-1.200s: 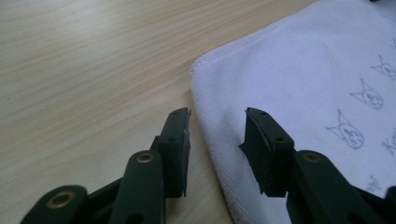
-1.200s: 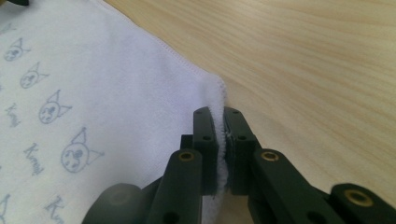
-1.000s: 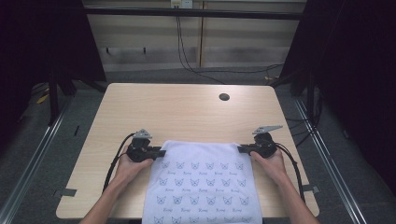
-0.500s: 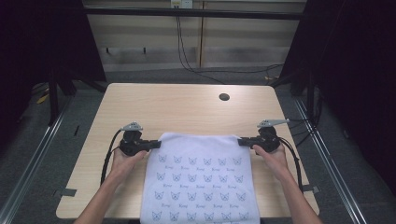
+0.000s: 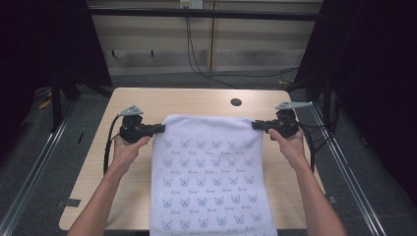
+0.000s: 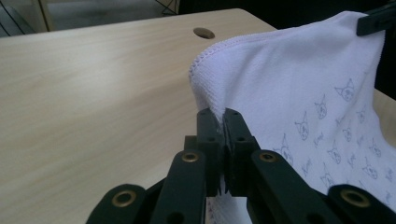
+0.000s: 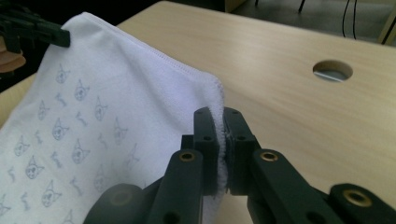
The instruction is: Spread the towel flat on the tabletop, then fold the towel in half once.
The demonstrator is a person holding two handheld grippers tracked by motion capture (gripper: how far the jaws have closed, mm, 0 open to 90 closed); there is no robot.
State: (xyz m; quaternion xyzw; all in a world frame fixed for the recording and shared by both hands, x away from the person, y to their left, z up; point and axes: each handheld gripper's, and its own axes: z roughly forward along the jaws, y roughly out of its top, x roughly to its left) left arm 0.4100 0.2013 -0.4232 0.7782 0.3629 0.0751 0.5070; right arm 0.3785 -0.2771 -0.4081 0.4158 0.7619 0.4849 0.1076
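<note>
Wooden table [image 5: 196, 101]: light-grained top, rounded corners, one round cable hole [image 5: 236, 102] near its far edge, right of centre. Beyond the table's far edge, black cables [image 5: 196, 59] hang down a pale panelled wall [image 5: 147, 37] and trail across the grey floor [image 5: 167, 81]; a dark horizontal bar [image 5: 206, 14] crosses above them. Metal rails [image 5: 34, 162] run along the floor on either side of the table, and a small grey tape patch [image 5: 69, 202] lies off its near left corner.
</note>
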